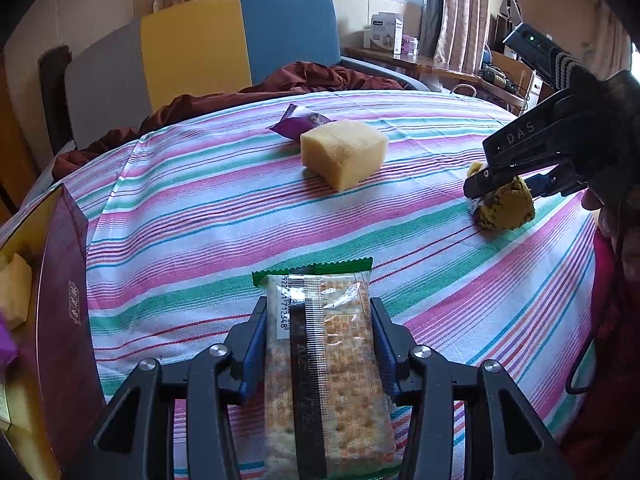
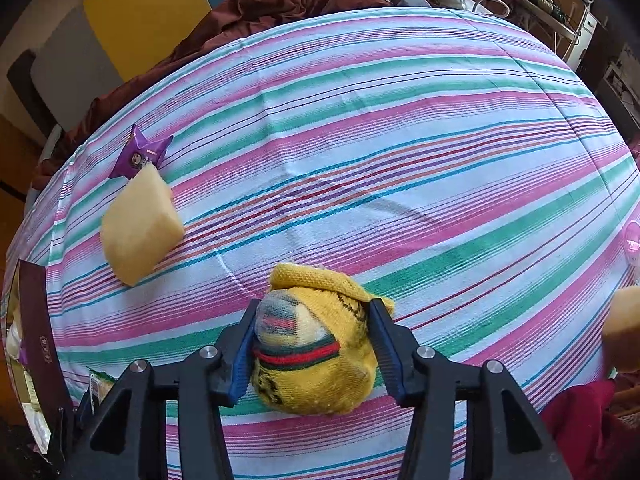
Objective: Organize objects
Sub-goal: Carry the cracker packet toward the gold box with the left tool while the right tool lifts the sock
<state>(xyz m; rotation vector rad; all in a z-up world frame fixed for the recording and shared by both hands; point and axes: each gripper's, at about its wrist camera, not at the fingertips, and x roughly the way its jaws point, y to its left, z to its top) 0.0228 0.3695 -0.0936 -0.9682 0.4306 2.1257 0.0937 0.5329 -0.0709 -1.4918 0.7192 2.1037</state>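
The cracker packet (image 1: 320, 360) sits lengthwise between the blue pads of the left claw (image 1: 318, 344), clamped across its narrow width with its green sealed end sticking out past the tips, a grip that likely keeps the flat pack from twisting while it is carried; just left of the packet stands the dark maroon box (image 1: 60, 280), its open side showing a pale block already inside, so it reads as the place where things are being gathered; beyond the packet lie the yellow sponge (image 1: 344, 152) and, touching its far edge, a purple snack wrapper (image 1: 300, 120), both loose on the striped cloth (image 1: 200, 208) that covers the surface; to the right of the packet the rolled yellow sock (image 2: 316, 344) rests on the cloth with the right claw (image 2: 314, 344) pointing steeply down over it, the pads squeezing its two sides at a middling width, which suits a soft bundle that gives under pressure; the sock does not look lifted yet; behind the cloth a dark red blanket (image 1: 312, 76) is bunched.
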